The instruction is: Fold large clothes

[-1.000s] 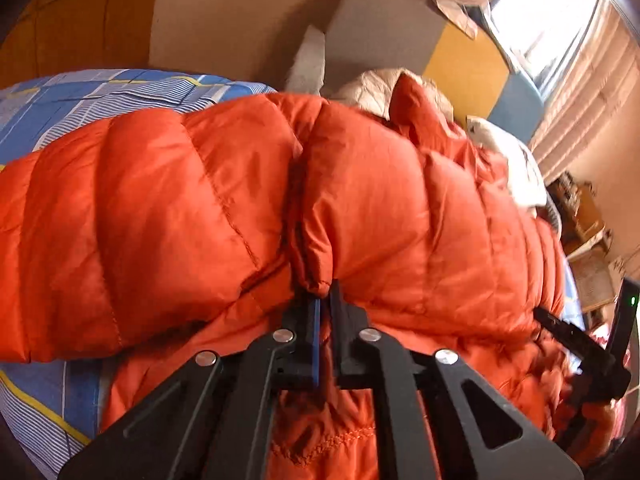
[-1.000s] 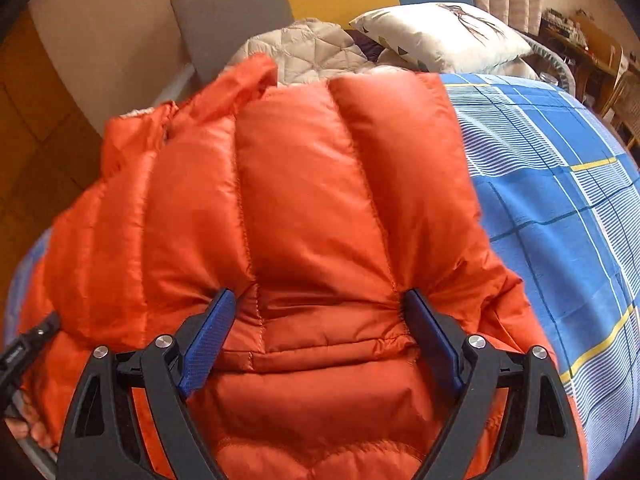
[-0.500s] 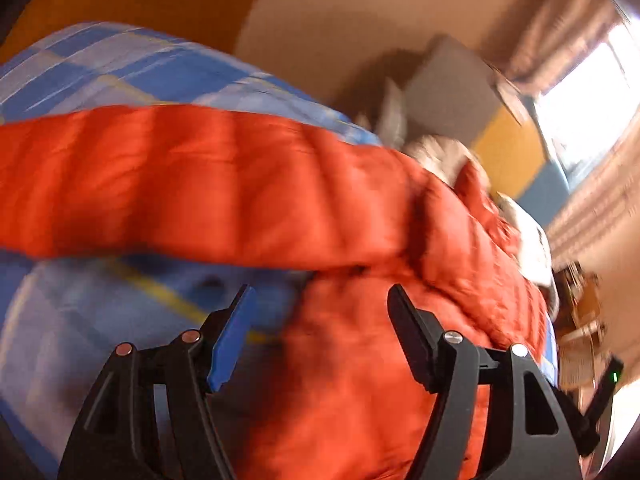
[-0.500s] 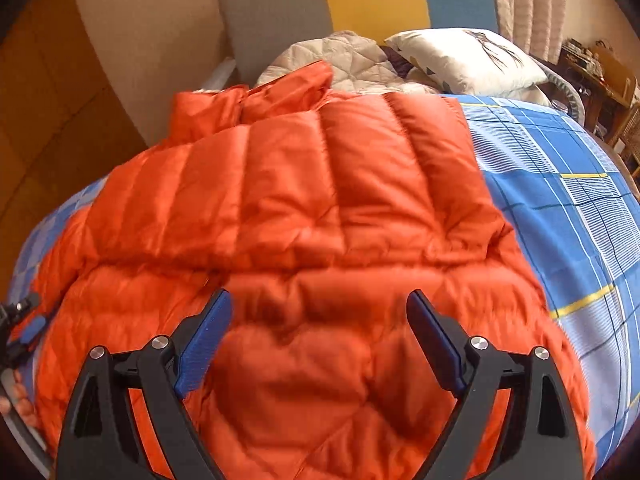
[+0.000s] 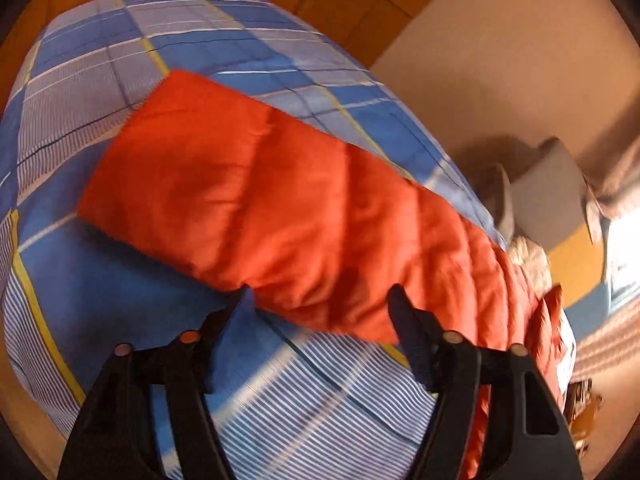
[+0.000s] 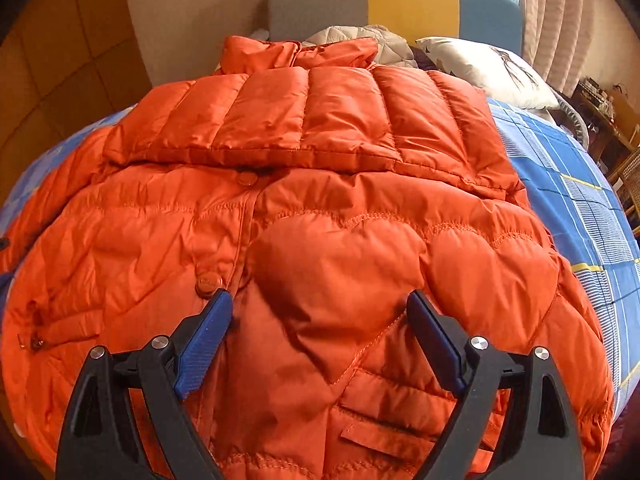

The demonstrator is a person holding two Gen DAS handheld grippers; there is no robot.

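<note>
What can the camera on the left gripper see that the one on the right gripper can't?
Only the left wrist view shows one orange sleeve lying stretched out over the bedspread.

Only the right wrist view shows the jacket's front: another sleeve folded across the chest, heart-shaped quilting, snap buttons and a white pillow.

Both show the orange jacket, the blue checked bedspread and an open gripper.

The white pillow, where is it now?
In the right wrist view the white pillow lies at the upper right, at the head of the bed, just beyond the orange jacket and in front of the headboard.
</note>
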